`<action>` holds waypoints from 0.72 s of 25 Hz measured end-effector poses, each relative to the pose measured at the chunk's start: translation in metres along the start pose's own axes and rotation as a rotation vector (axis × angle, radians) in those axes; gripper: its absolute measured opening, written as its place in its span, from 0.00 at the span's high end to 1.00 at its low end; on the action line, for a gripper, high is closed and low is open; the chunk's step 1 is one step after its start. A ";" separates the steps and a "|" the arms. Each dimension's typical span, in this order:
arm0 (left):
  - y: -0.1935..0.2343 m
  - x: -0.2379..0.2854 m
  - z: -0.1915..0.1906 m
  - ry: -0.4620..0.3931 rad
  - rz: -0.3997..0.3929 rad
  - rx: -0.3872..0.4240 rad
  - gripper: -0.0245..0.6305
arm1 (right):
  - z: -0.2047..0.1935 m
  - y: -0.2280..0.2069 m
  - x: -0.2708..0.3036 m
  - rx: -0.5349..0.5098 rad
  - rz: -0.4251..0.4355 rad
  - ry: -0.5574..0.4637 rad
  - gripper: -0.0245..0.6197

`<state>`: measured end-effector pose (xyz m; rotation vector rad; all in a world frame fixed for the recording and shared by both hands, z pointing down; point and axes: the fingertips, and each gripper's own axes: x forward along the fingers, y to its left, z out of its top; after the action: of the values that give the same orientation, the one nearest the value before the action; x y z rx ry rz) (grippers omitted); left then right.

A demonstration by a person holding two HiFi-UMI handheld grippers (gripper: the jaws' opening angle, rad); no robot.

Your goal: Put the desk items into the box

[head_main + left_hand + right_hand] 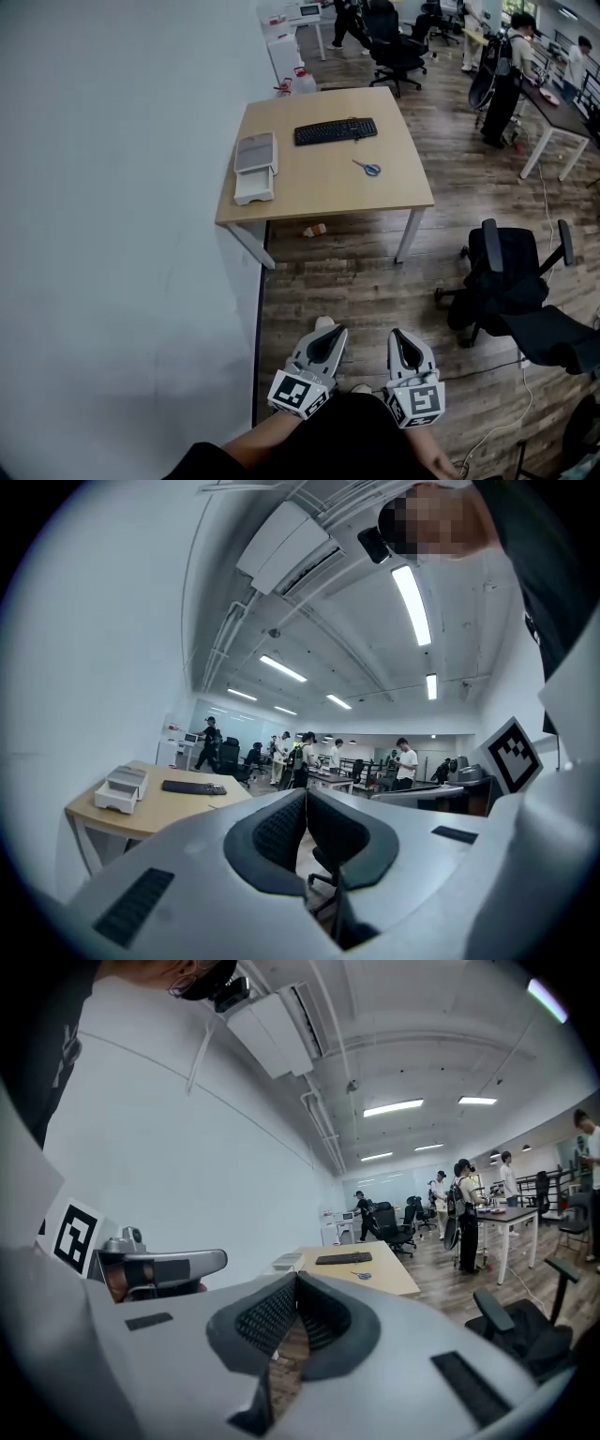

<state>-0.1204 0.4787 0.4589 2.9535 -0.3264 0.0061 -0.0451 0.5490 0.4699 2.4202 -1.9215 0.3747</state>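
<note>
Wood flooring separates the person from the desk (403, 192), where keyboard (335, 130), scissors (367, 168) and box (255, 183) sit untouched. Left gripper (325, 328) and right gripper (400, 336) hang near the body, jaws closed on nothing, likely because the approach hasn't begun.

I count 1 desk (319, 192), 1 keyboard (335, 130), 1 pair of scissors (367, 168), 1 white box (254, 186), and 2 grippers: left gripper (325, 325), right gripper (397, 334).
</note>
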 end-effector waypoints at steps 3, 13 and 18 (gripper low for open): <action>0.015 0.017 -0.002 -0.007 0.000 0.004 0.94 | 0.002 -0.009 0.019 -0.011 0.015 0.002 0.87; 0.115 0.102 -0.010 0.011 -0.037 -0.014 0.94 | 0.023 -0.052 0.131 0.008 -0.001 -0.008 0.87; 0.169 0.140 -0.012 0.043 -0.075 -0.050 0.94 | 0.025 -0.048 0.204 0.000 0.039 0.066 0.87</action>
<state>-0.0206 0.2886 0.5025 2.9089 -0.2070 0.0506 0.0483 0.3610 0.4934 2.3424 -1.9441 0.4496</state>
